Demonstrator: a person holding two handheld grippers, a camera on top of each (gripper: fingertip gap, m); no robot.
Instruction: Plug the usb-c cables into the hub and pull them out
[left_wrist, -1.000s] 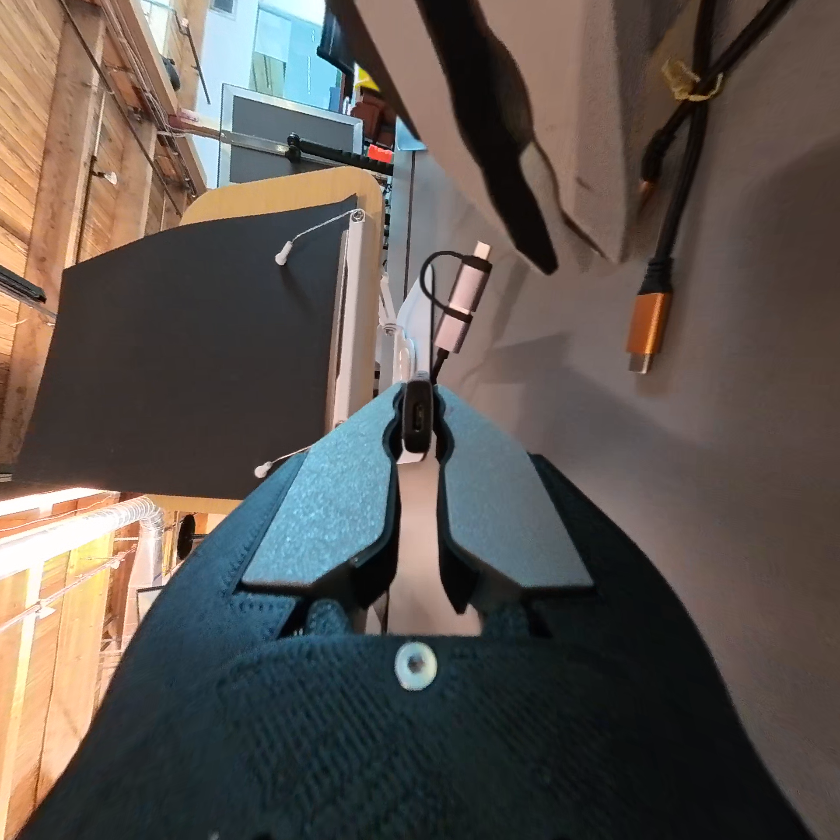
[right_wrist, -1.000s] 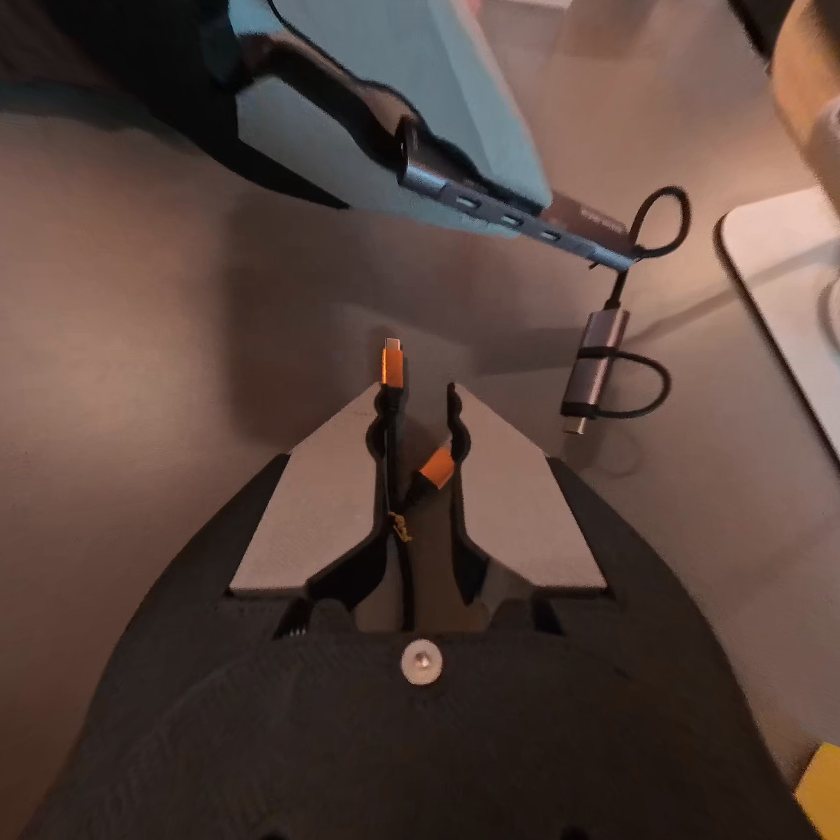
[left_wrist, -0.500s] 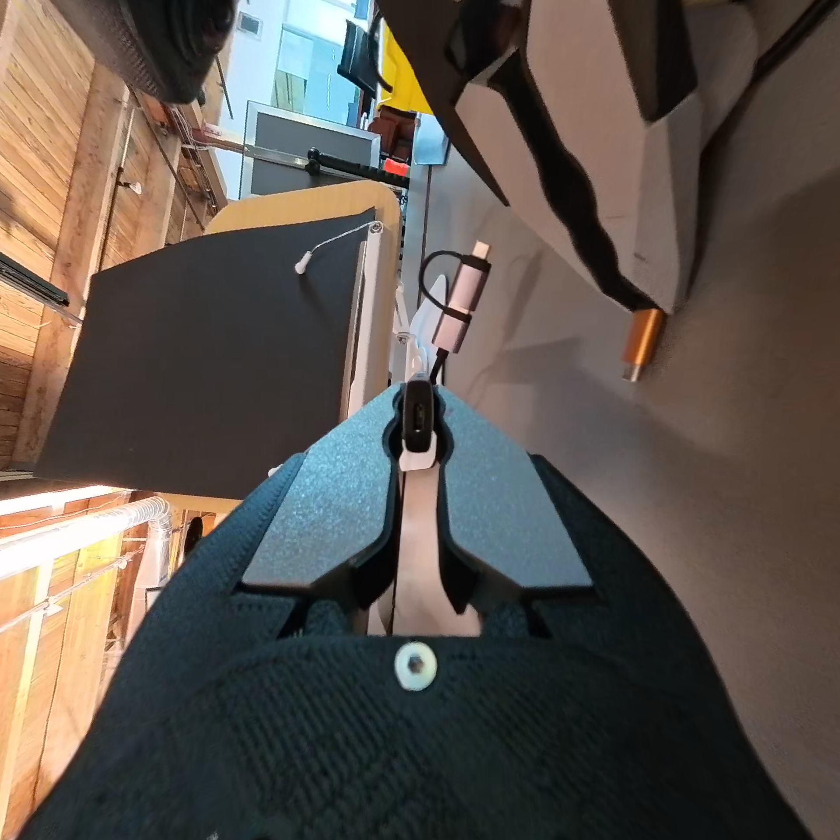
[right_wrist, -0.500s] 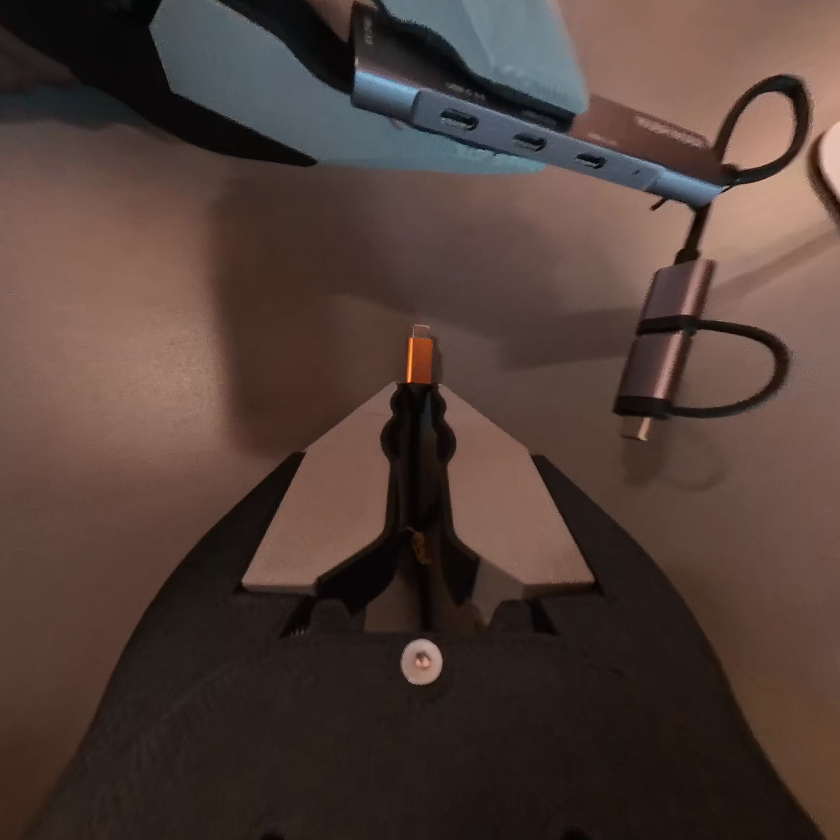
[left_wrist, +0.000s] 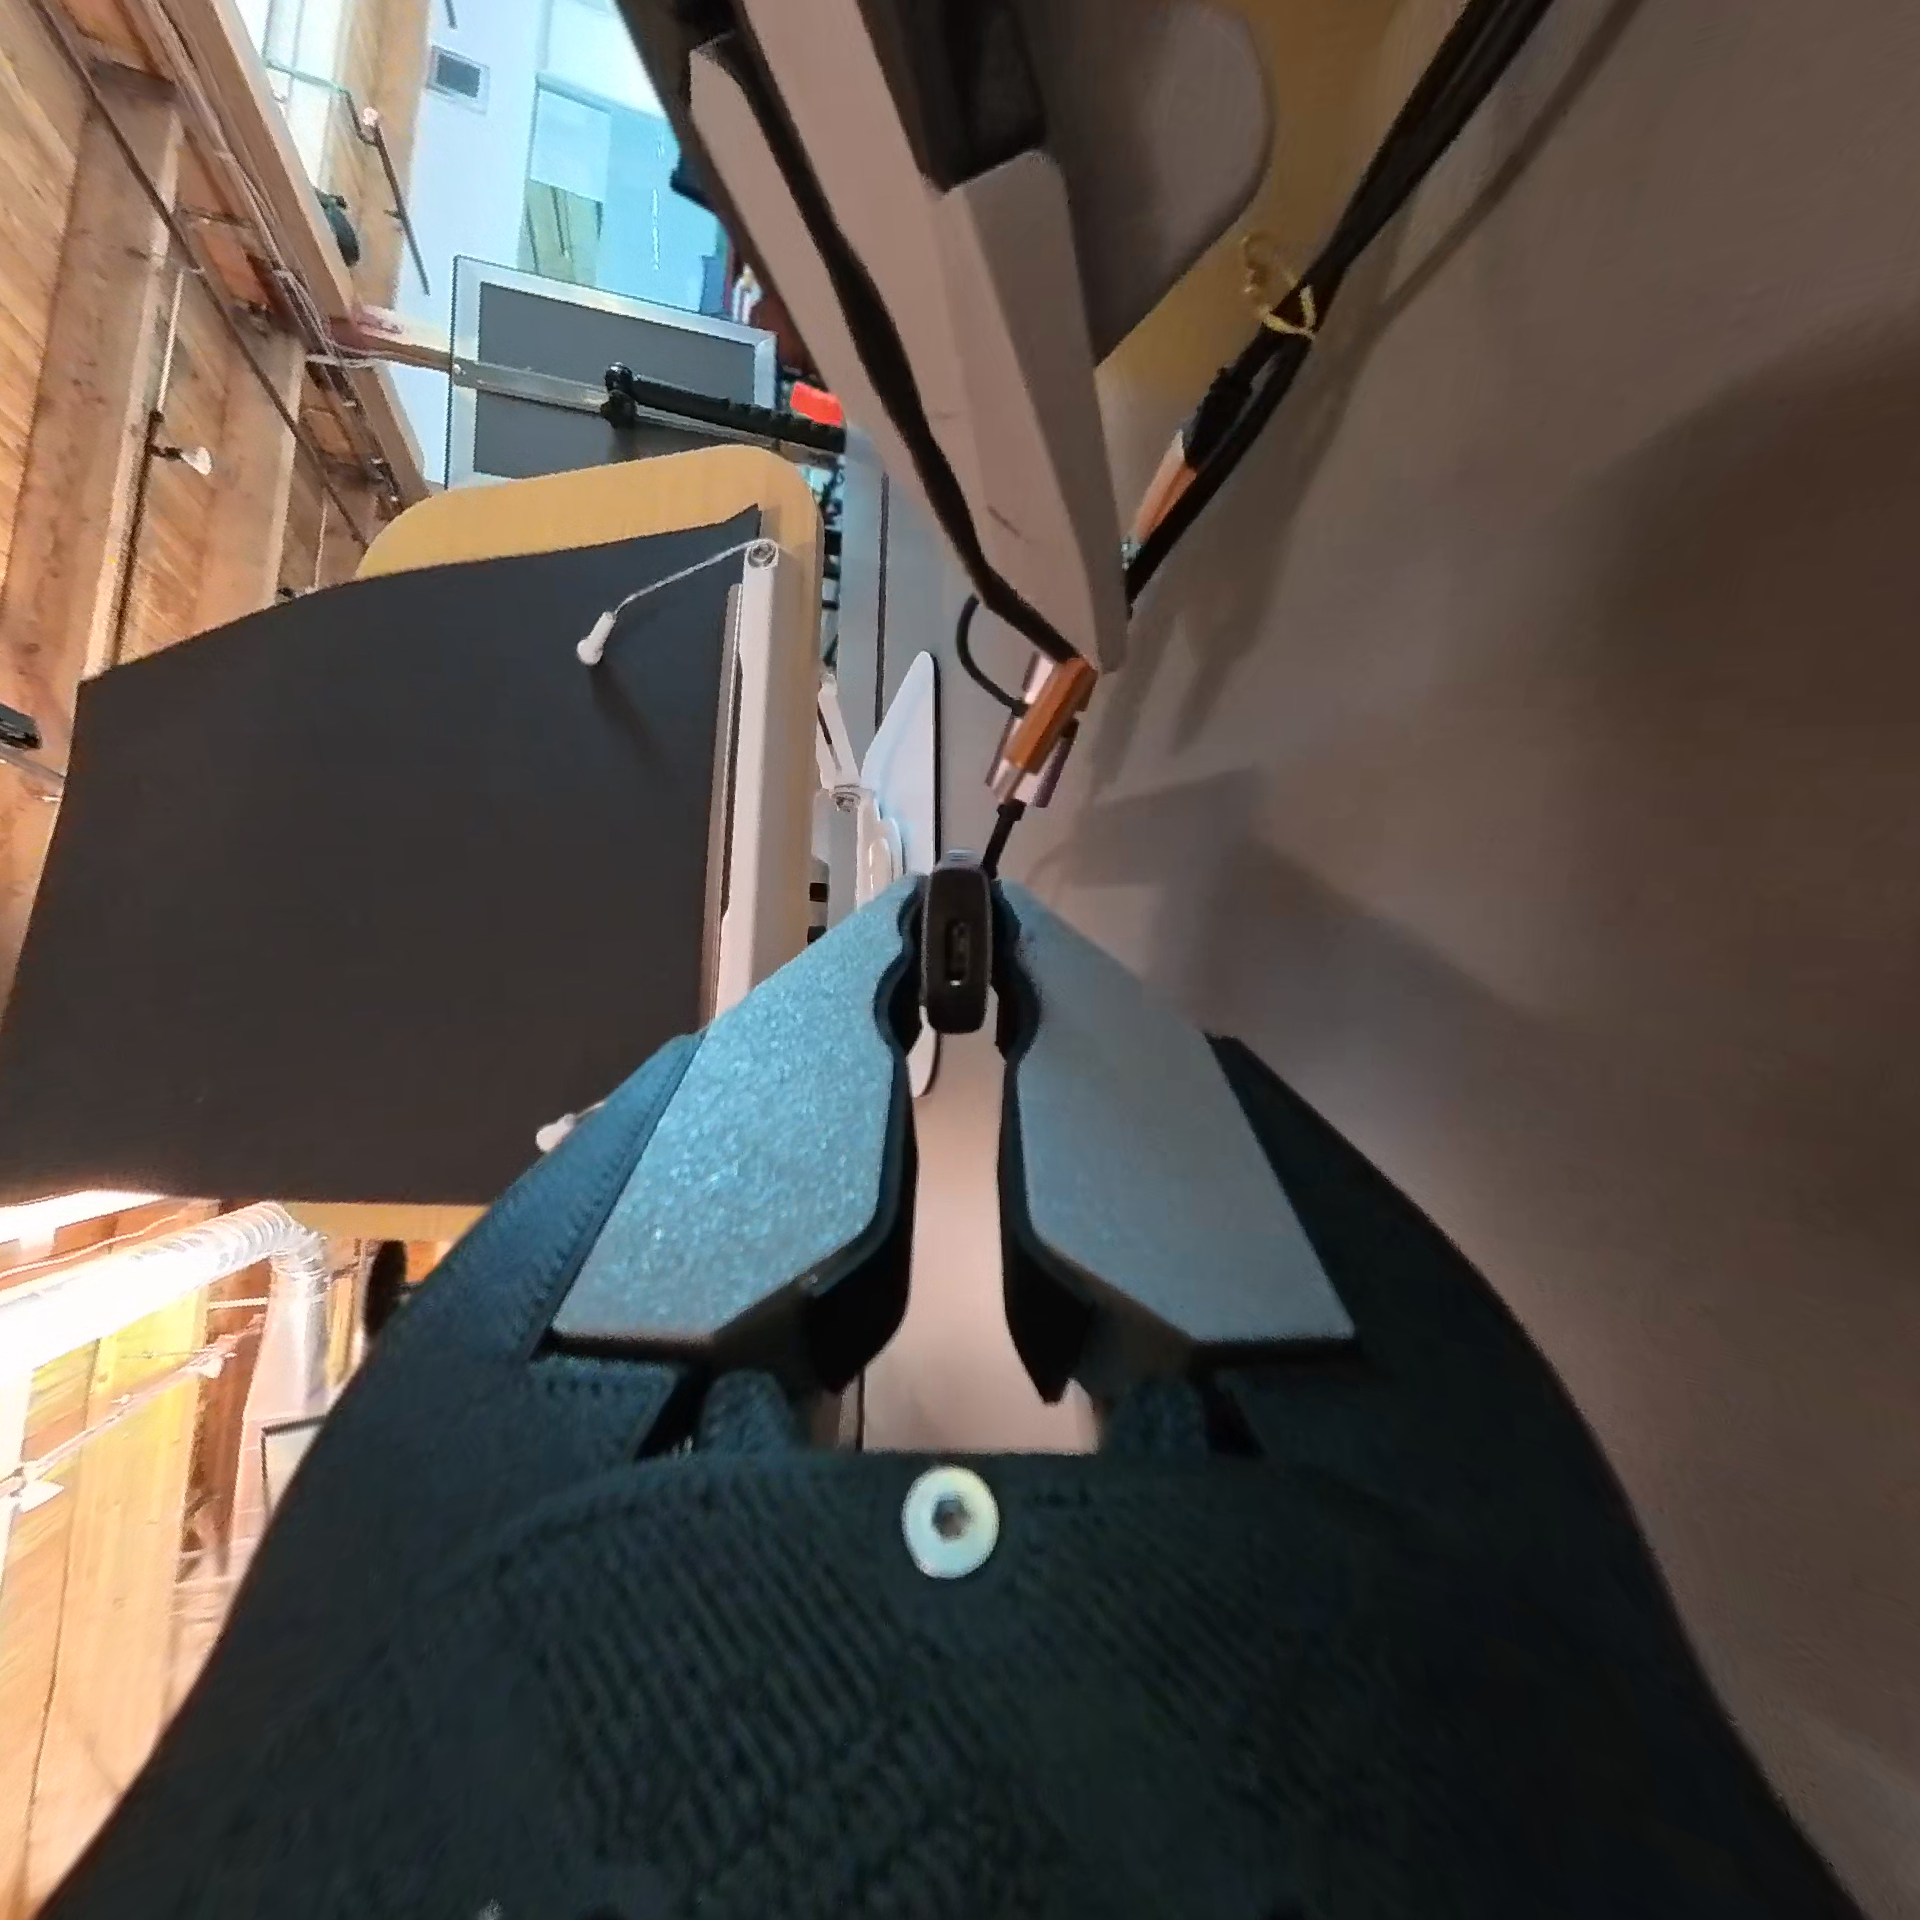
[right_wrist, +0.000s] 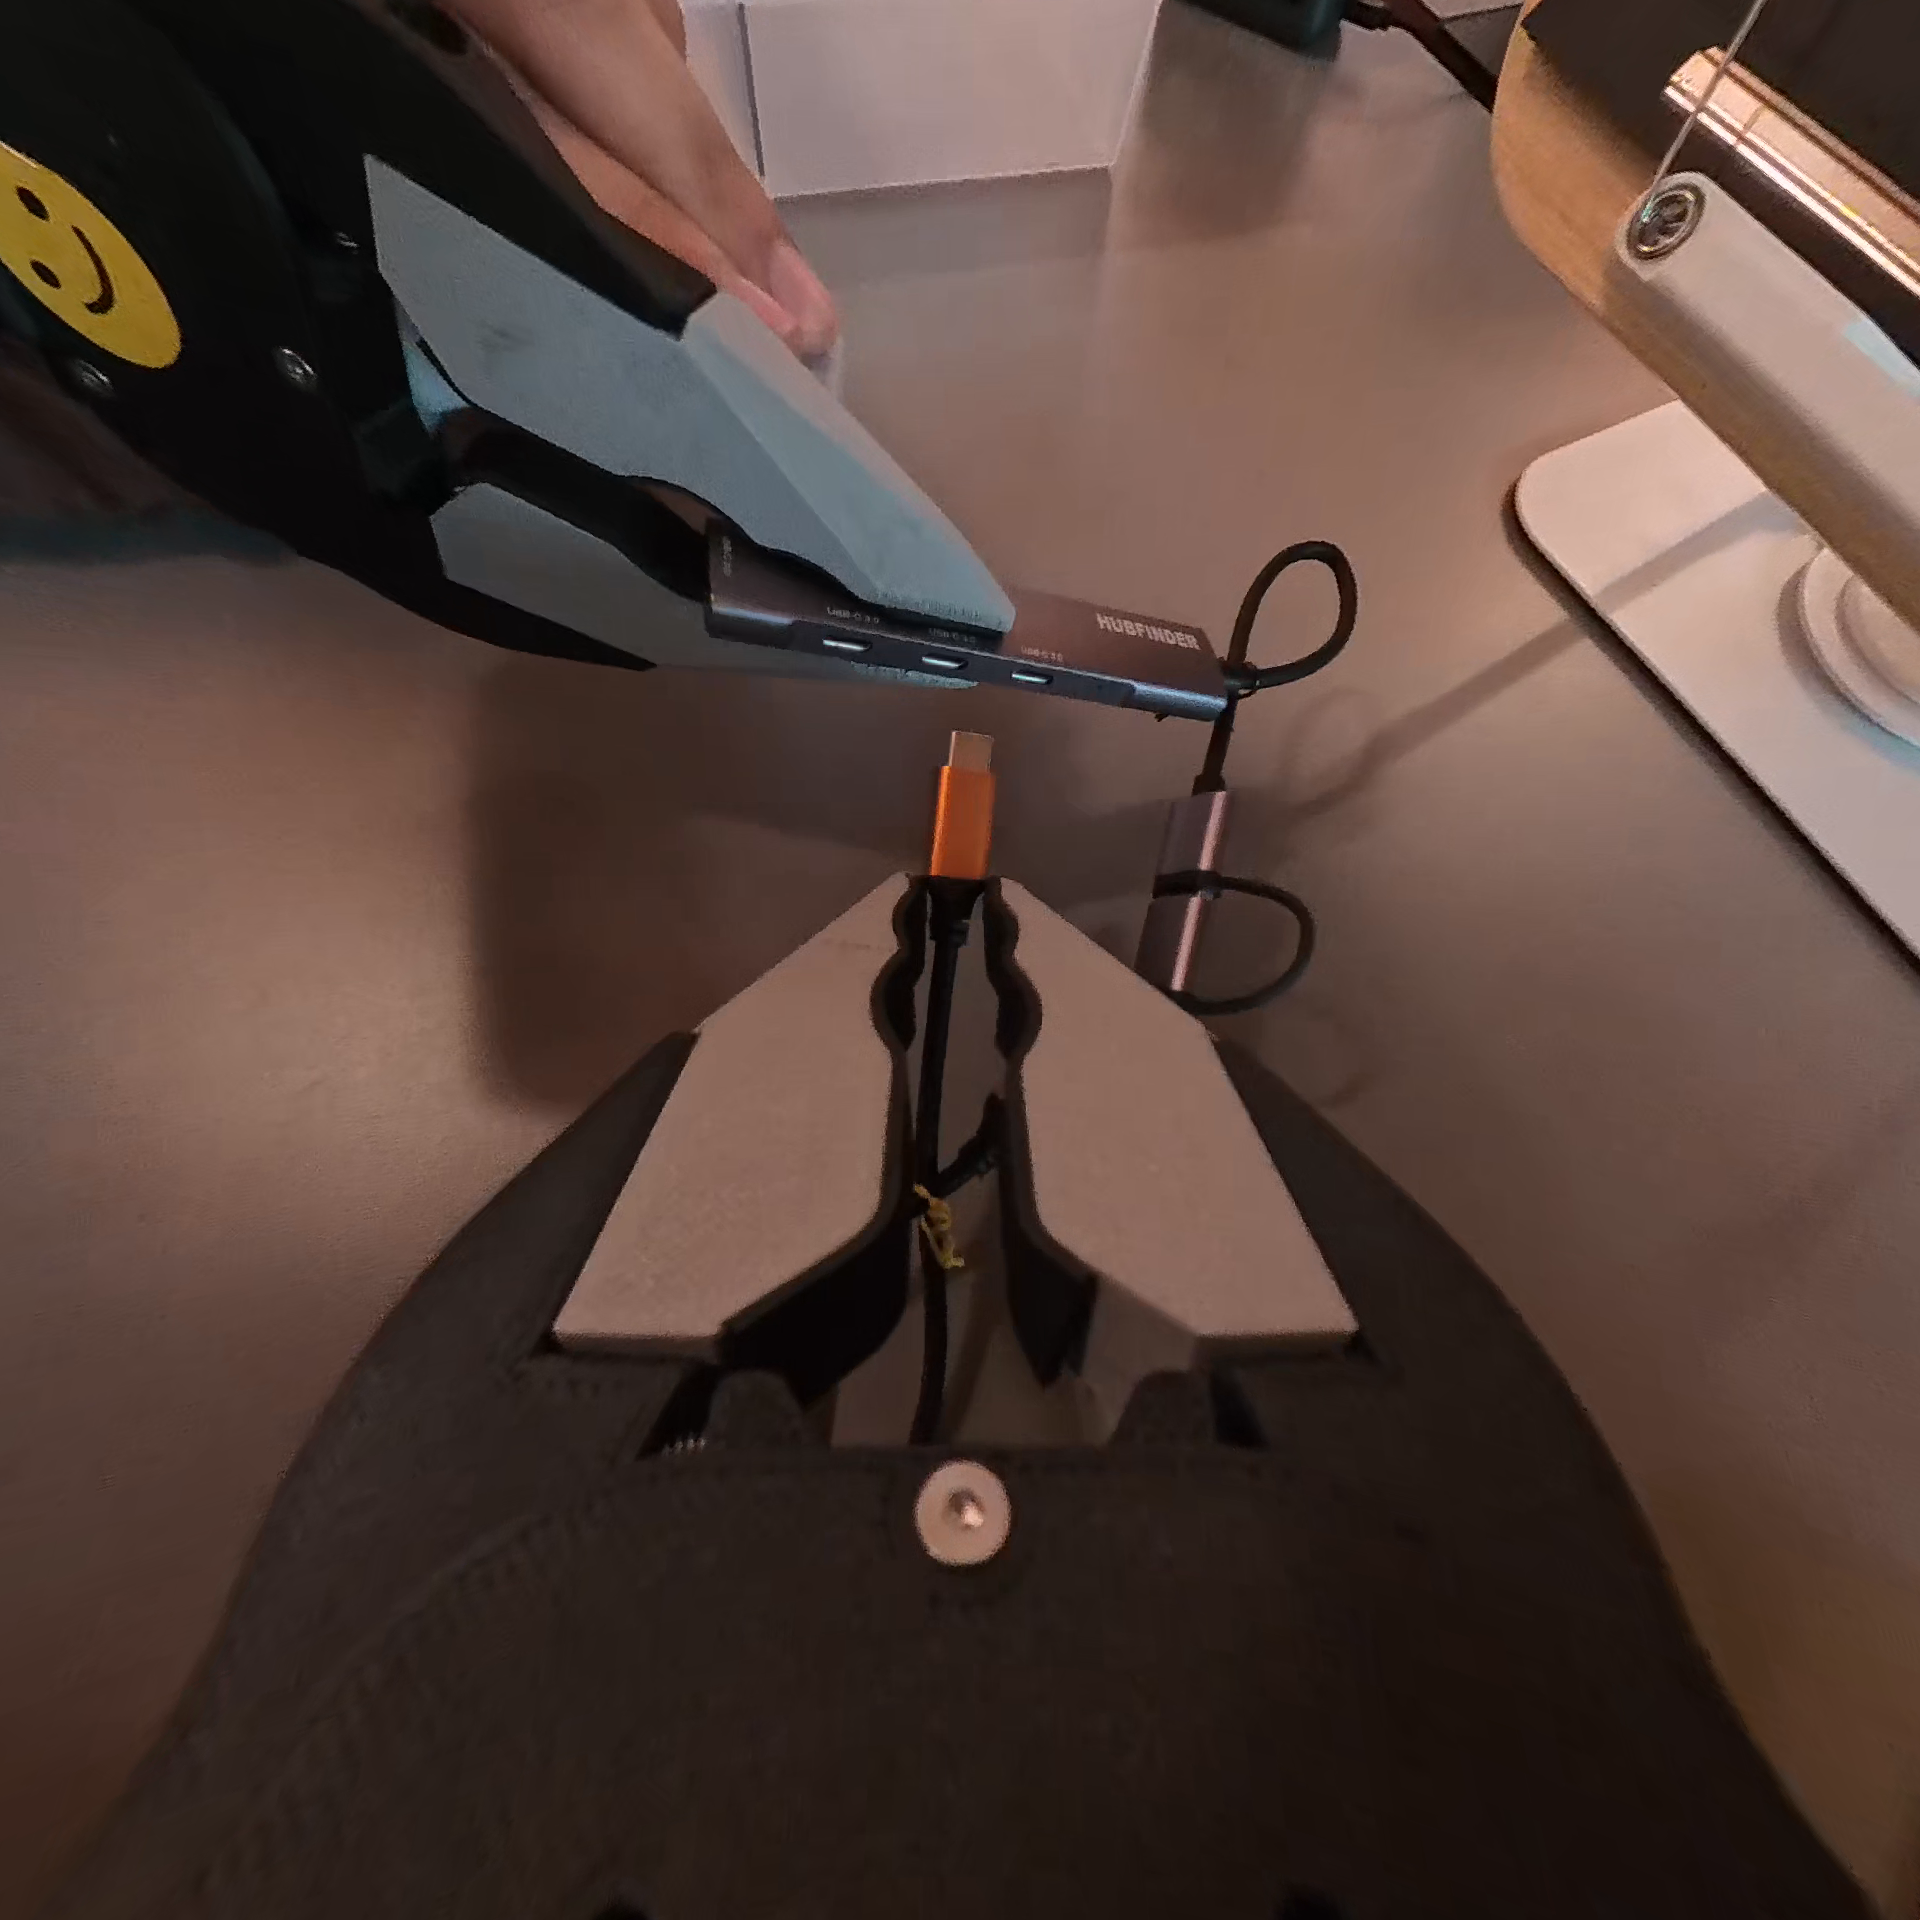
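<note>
My left gripper (left_wrist: 958, 914) is shut on the dark grey hub (left_wrist: 958, 951), seen end-on between its tips. In the right wrist view its fingers (right_wrist: 727, 457) hold the hub (right_wrist: 966, 649) level above the table, with a row of three side ports facing me. My right gripper (right_wrist: 951, 894) is shut on a black usb-c cable just behind its orange plug (right_wrist: 961, 805). The plug tip points at the middle port, a small gap short of it. The hub's own short lead with a grey plug (right_wrist: 1190, 883) hangs down at the right.
A white monitor stand base (right_wrist: 1704, 623) stands at the right and a white box (right_wrist: 935, 94) at the back. A hand (right_wrist: 675, 177) holds the left gripper. A second orange cable end (left_wrist: 1174, 488) and a yellow twist tie (right_wrist: 940, 1226) hang behind my right fingers. The left gripper's tips are roughly 5 cm from the right gripper's.
My right gripper has shut on the cable and carried the orange plug up towards the hub's ports. The left gripper still holds the hub.
</note>
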